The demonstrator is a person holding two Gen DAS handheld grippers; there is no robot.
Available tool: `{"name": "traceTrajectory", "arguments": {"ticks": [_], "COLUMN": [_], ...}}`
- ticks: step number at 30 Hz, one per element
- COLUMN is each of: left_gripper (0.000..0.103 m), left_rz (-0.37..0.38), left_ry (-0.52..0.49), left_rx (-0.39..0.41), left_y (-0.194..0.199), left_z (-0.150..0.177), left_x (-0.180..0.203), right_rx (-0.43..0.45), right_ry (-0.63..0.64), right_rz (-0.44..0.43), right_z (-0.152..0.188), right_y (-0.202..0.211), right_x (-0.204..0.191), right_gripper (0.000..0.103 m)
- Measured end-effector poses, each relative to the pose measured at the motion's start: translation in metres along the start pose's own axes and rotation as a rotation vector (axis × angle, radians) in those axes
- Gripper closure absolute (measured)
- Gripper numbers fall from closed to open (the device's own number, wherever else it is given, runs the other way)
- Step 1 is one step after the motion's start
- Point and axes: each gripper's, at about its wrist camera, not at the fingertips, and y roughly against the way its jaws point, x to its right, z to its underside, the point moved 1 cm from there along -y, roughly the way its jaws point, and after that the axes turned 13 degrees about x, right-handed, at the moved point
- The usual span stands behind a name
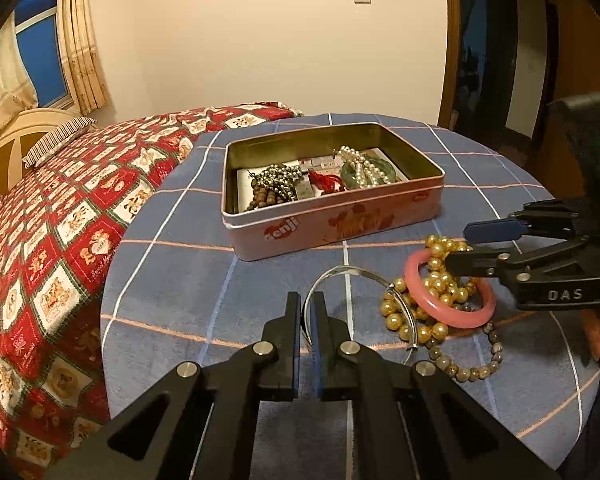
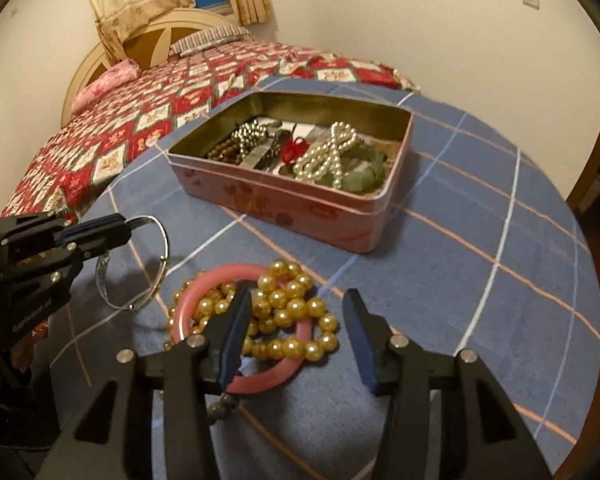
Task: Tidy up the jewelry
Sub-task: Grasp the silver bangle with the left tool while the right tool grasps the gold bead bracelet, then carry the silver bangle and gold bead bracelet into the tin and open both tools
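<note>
Sorting bracelets beside the pink rectangular metal tin [image 1: 332, 228]

My left fingers [image 1: 309, 300] clench the thin silver bangle [image 1: 352, 270]; my right fingers [image 2: 296, 300] stand released over the pink ring bangle [image 2: 268, 380] and gold beads [image 2: 288, 308].

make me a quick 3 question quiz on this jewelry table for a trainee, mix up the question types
1. True or false: the left gripper is shut on the silver bangle.
2. Which piece lies across the pink bangle? A) gold bead strand B) red tassel C) green ring
3. Fill in: the right gripper has its jaws ____ over the pile.

Key
1. True: its pads pinch the silver bangle's rim.
2. A: the gold bead strand is heaped over the pink bangle; the red tassel and green ring sit in the pink tin.
3. Open: nothing is pressed between the pads.
</note>
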Motion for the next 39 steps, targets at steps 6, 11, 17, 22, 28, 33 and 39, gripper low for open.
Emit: {"name": "traceTrajectory", "arguments": {"ticks": [6,11,17,22,28,33,39], "left_gripper": [0.100,0.100,0.100,0.100,0.100,0.100,0.100], "left_rz": [-0.003,-0.004,-0.006,-0.004,-0.007,-0.014,-0.019], "left_ry": [0.005,0.010,0.009,0.013,0.003,-0.014,-0.030], "left_rx": [0.001,0.014,0.032,0.057,0.097,0.127,0.166], "left_y": [0.000,0.004,0.011,0.018,0.027,0.031,0.032], "left_z": [0.001,-0.002,-0.007,-0.016,-0.032,-0.049,-0.071], "left_x": [-0.002,-0.003,-0.002,-0.004,-0.004,-0.006,-0.009], "right_rx": [-0.021,0.019,0.054,0.121,0.173,0.203,0.235], "right_ry": [-0.043,-0.007,0.015,0.030,0.061,0.089,0.120], "right_rz": [-0.074,-0.071,-0.070,-0.070,-0.065,-0.052,-0.040], "right_z": [0.005,0.004,-0.003,-0.019,-0.039,-0.052,-0.073], "right_y": [-0.007,0.004,0.014,0.036,0.053,0.063,0.068], "right_x": [0.002,-0.006,-0.013,-0.018,-0.026,-0.028,-0.027], "right_gripper": [0.075,0.090,0.090,0.090,0.090,0.090,0.090]}}
